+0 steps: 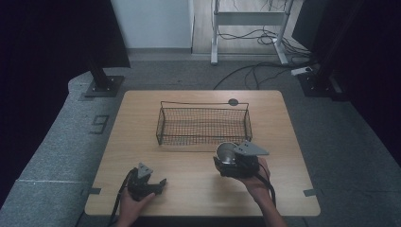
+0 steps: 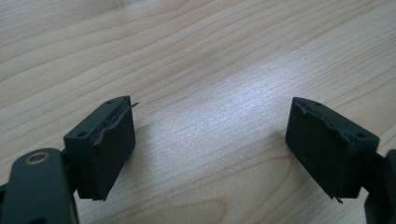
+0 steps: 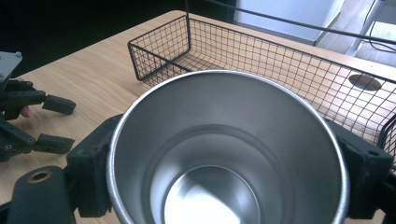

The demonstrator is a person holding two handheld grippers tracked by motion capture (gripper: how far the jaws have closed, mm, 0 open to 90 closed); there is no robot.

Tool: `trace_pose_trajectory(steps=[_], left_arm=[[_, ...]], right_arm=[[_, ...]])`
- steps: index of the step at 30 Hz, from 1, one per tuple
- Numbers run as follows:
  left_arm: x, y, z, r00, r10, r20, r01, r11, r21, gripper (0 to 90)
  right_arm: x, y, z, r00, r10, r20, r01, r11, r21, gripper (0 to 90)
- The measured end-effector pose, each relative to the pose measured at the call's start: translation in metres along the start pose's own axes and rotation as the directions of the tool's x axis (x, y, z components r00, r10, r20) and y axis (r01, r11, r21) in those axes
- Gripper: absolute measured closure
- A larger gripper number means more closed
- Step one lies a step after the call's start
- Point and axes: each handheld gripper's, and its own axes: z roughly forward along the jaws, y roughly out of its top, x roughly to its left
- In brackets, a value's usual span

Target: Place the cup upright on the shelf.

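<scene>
1. The right gripper (image 1: 226,163) has a steel cup (image 1: 226,152) clamped between its jaws. In the right gripper view the cup (image 3: 224,149) is squeezed from both sides, mouth toward the camera, nothing inside.
2. From the high view, the cup is held near the front right of the wooden table (image 1: 142,123), just in front of the wire basket (image 1: 203,124).
3. The basket sits mid-table with nothing in it, and its near wall is close to the cup's rim.
4. The left gripper (image 1: 150,183) is down at the front left, well apart from the cup. Its jaws are spread wide with just bare table (image 2: 201,70) between them.
</scene>
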Motion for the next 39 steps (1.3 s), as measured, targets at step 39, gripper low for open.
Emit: trace_pose_trajectory(steps=[39], left_arm=[[0.000, 0.000, 0.000, 1.0000, 0.003, 0.001, -0.003, 1.0000, 0.003, 15.8]], right_arm=[[-0.031, 0.032, 0.012, 0.9986, 0.052, 0.000, -0.052, 0.999, 0.005, 13.3]])
